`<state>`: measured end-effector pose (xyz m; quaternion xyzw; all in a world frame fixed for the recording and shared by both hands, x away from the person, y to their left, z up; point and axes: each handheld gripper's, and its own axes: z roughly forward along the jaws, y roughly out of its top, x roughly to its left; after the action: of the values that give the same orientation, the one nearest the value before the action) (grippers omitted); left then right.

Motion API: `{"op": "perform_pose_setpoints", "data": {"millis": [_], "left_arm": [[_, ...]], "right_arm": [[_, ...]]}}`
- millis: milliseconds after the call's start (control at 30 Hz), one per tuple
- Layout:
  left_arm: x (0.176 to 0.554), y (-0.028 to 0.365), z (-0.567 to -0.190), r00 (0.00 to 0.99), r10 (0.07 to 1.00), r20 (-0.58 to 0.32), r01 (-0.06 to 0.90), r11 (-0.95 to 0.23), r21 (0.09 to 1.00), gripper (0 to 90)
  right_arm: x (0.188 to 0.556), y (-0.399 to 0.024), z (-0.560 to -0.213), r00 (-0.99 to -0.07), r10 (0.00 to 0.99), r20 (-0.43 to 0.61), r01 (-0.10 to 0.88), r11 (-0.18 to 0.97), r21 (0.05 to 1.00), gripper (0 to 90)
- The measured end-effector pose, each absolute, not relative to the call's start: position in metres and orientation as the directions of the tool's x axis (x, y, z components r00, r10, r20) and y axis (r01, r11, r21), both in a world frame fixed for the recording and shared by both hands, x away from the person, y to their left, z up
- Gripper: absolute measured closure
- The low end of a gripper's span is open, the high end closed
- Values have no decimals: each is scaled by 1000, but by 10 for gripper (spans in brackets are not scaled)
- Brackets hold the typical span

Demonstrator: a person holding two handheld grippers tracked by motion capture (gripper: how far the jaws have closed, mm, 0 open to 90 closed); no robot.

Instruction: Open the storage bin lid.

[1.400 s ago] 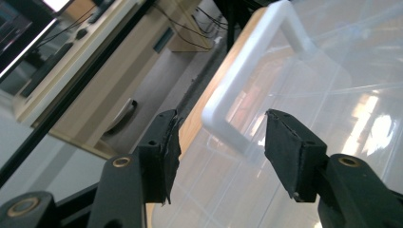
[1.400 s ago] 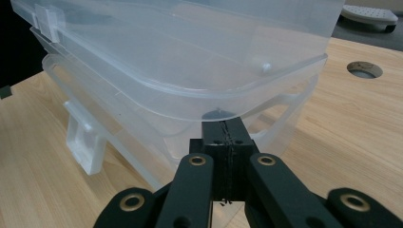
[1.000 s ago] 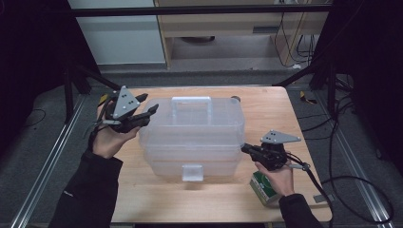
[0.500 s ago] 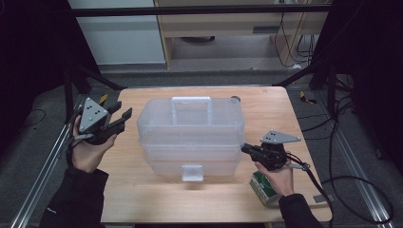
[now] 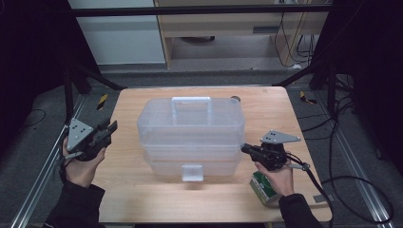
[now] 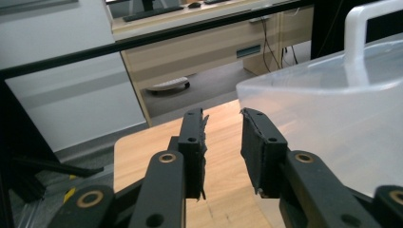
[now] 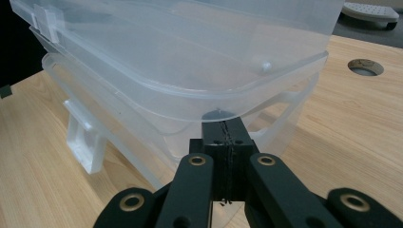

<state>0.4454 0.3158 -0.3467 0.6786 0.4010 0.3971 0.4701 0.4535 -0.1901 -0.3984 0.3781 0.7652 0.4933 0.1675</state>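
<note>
right tool (image 5: 246, 148) pressed together, tip hidden under the bin (image 5: 190, 124) lid rim; left tool (image 5: 107, 131) apart, just been closing, empty. bin's long axis runs left-right, latch near.

High view taken from above, at person's side, faced forward and down; whole wooden table (image 5: 133, 199) seen from some distance. Left gripper view taken low, along left gripper (image 6: 223, 142), faced across table's left edge toward room beyond; clear plastic lidded box (image 6: 332, 118) seen near at right. Right gripper view taken low, along right gripper (image 7: 227, 137), close to box. Box and tabletop shared by all three views.
</note>
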Motion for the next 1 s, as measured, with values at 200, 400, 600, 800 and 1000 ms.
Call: {"op": "perform_pose_setpoints", "data": {"millis": [200,400,600,800,1000], "left_arm": [[441,323,-363,360,921,152,216,-241,946,751],[439,319,-380,407,902,145,269,-270,925,826],[441,311,-389,444,886,131,295,-283,912,872],[442,301,-397,506,856,110,320,-304,897,889],[443,290,-401,570,817,88,324,-322,890,891]], "right_arm": [[453,-190,-398,-659,744,110,409,231,883,900],[454,-190,-398,-658,744,112,411,231,882,900],[453,-190,-398,-658,745,107,407,233,883,900],[454,-191,-398,-660,744,107,410,236,881,900],[454,-191,-398,-660,744,108,410,236,881,900]]}}
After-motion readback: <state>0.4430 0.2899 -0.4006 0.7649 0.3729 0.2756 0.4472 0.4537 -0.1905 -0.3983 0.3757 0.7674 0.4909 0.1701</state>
